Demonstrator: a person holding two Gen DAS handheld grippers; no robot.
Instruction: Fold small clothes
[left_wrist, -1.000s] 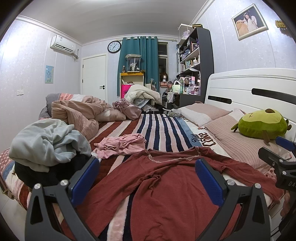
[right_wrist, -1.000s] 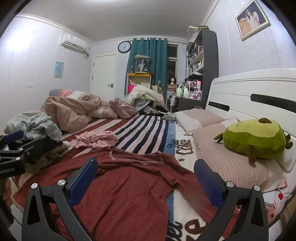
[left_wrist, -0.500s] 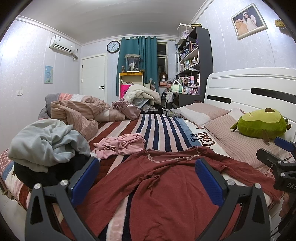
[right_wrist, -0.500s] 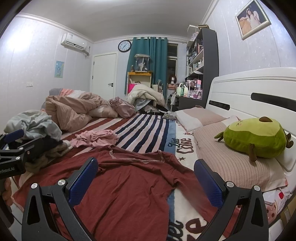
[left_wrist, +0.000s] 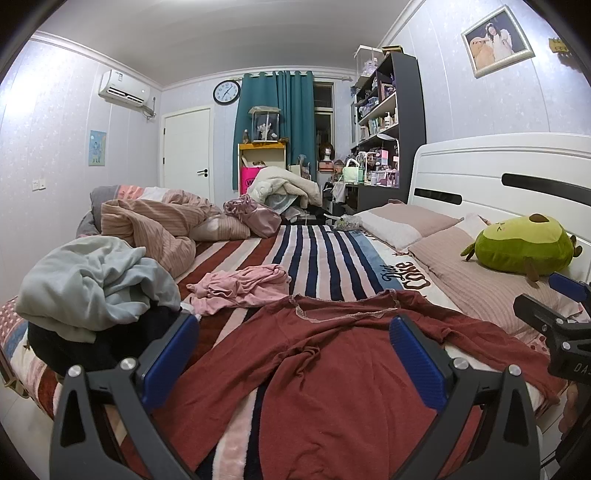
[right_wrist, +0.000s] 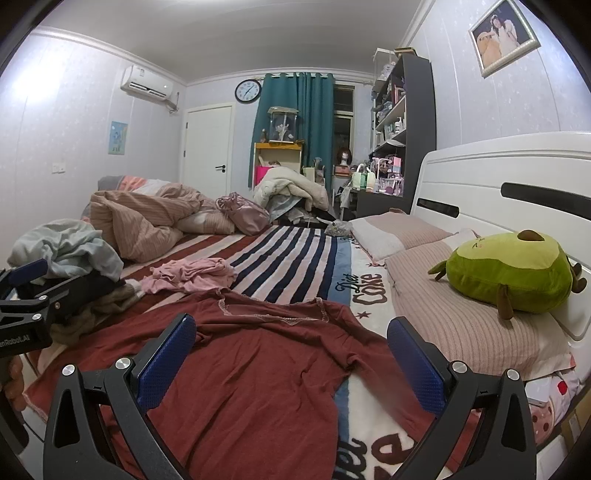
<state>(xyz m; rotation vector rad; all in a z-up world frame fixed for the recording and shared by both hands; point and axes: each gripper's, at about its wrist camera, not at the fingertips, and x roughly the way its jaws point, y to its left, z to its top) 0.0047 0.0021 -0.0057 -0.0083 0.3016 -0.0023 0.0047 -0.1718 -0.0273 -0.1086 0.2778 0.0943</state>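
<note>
A dark red long-sleeved top (left_wrist: 332, 373) (right_wrist: 258, 373) lies spread on the striped bed, neckline away from me, wrinkled in the middle. My left gripper (left_wrist: 293, 350) hovers above its lower part, open and holding nothing. Over the top's right side my right gripper (right_wrist: 291, 350) is also open and empty. Each gripper shows at the edge of the other's view: the right gripper (left_wrist: 561, 314) and the left gripper (right_wrist: 26, 295). A crumpled pink garment (left_wrist: 240, 288) (right_wrist: 192, 275) lies just beyond the red top.
A heap of pale grey and dark clothes (left_wrist: 92, 284) sits at the left bed edge. A bunched striped duvet (left_wrist: 155, 229) lies further back. Pillows (right_wrist: 461, 325) and a green avocado plush (right_wrist: 509, 269) rest by the white headboard (right_wrist: 517, 184) on the right.
Both grippers stay open and have barely shifted. The clothes on the bed have not moved.
</note>
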